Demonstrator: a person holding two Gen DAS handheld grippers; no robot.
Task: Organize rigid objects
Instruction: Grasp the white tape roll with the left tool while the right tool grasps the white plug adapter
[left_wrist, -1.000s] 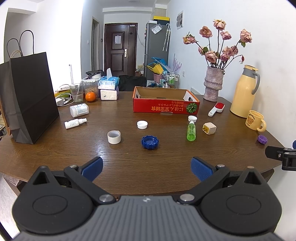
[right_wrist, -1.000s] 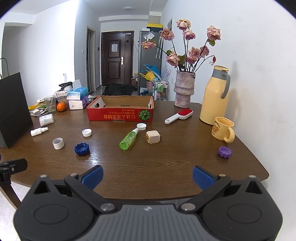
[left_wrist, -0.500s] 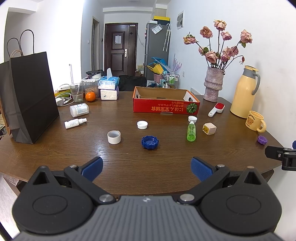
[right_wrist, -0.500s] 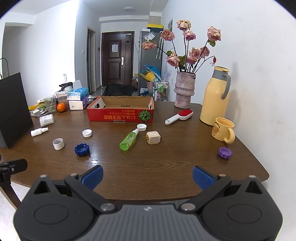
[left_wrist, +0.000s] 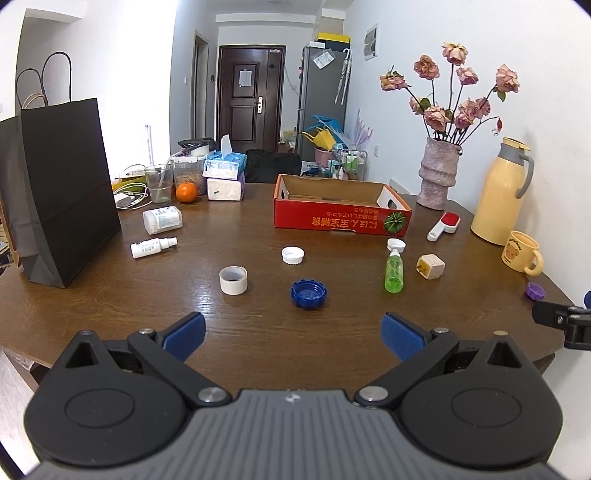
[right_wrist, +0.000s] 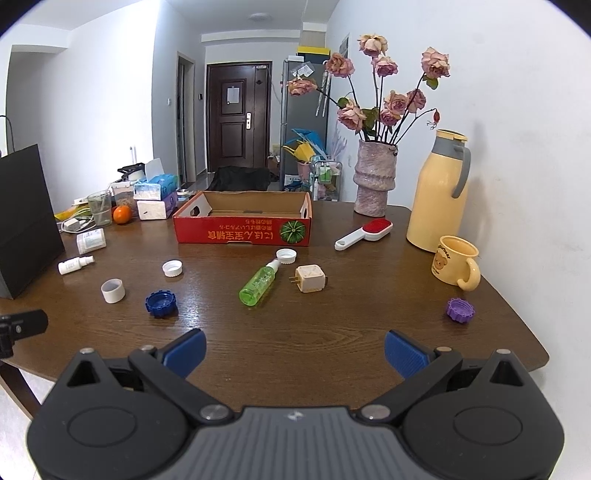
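White walls (right_wrist: 517, 92), dark door (left_wrist: 246, 107), wooden table (right_wrist: 332, 332).

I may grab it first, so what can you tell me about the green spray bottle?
The green spray bottle is small, clear green plastic with a white nozzle. It lies on its side on the wooden table, in front of the red box, nozzle pointing at a white cap and about touching it. No gripper holds it.

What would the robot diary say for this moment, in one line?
phase: start | left gripper: open, holding nothing | right gripper: open, holding nothing | blue cap, green bottle: loose on table | red box: empty
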